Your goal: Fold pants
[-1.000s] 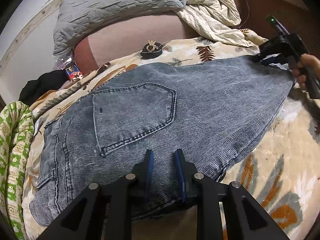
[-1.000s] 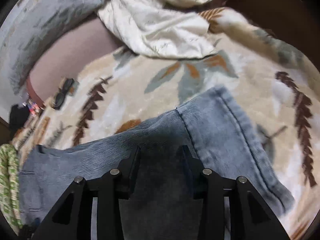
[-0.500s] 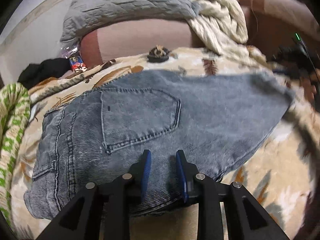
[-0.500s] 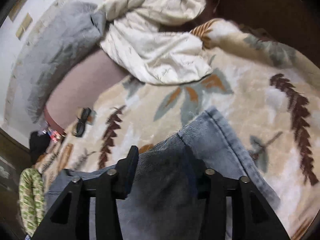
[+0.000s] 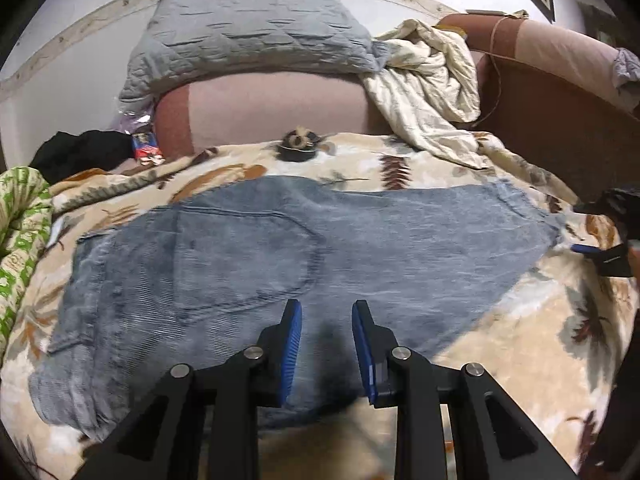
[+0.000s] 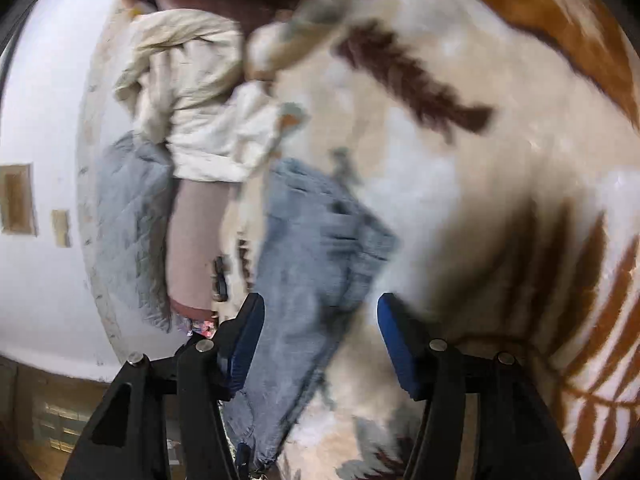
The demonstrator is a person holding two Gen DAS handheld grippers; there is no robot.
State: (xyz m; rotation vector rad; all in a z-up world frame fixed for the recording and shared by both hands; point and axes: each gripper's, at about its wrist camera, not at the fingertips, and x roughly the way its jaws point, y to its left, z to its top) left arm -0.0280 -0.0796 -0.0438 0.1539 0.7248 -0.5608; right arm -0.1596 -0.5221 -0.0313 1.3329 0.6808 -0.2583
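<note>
Two black grippers with blue finger pads work over a pair of faded blue denim pants (image 5: 304, 256) that lies folded and spread flat on a cream blanket with a brown and orange leaf pattern (image 5: 500, 344), back pocket facing up. The left gripper (image 5: 326, 336) hovers above the near edge of the pants, its fingers a narrow gap apart with nothing pinched between them. The right gripper (image 6: 320, 336) sits off the hem end; its jaws have just been opening and stand spread, clear of the denim behind them. A grey quilted pillow (image 5: 256, 36) and a crumpled cream sheet (image 5: 428, 92) rest beyond.
</note>
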